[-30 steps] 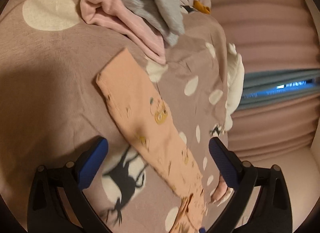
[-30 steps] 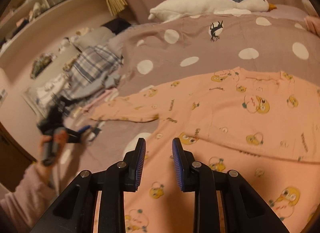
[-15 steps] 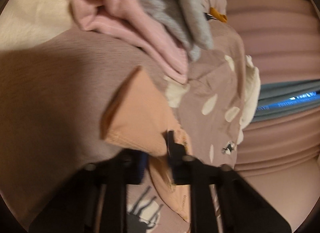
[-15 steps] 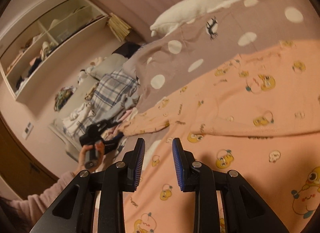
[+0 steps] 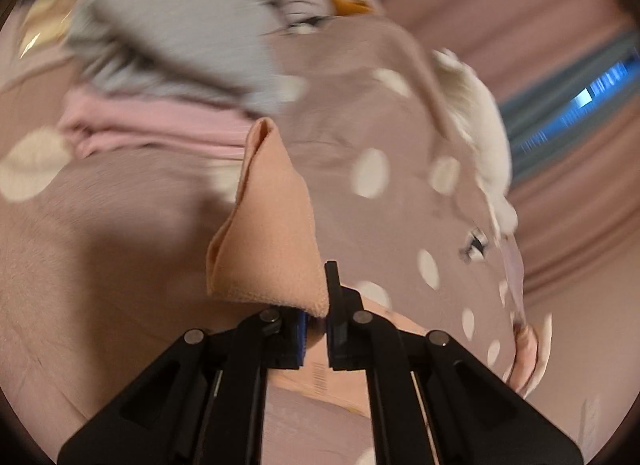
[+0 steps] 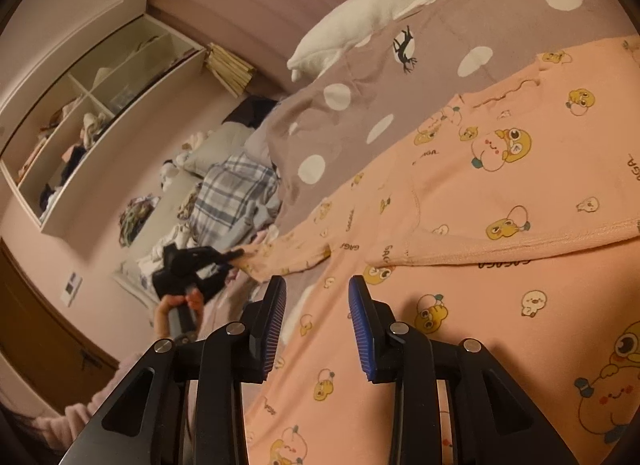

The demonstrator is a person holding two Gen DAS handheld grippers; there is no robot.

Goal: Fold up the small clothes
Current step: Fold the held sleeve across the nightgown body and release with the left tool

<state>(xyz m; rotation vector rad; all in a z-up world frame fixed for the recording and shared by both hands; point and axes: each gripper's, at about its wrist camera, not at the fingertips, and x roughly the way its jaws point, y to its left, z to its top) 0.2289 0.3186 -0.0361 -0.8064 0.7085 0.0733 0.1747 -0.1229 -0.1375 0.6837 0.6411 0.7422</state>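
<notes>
Jaws together on the cuff: the left gripper [image 5: 316, 315] pinches the end of the peach cotton sleeve [image 5: 272, 233], which peaks up just ahead of them. The bite looks thin, so a sharp pull could slip the cuff free. A small printed label below the jaws is too blurred to read.

In the right wrist view the right gripper [image 6: 317, 325], jaws just opening and part-way apart with nothing between them, hovers over the peach cartoon-print pyjama top [image 6: 500, 225] spread ahead on the brown polka-dot bedspread [image 6: 440, 37]; closing low could snag that too. "GAGA" repeats on the print.
</notes>
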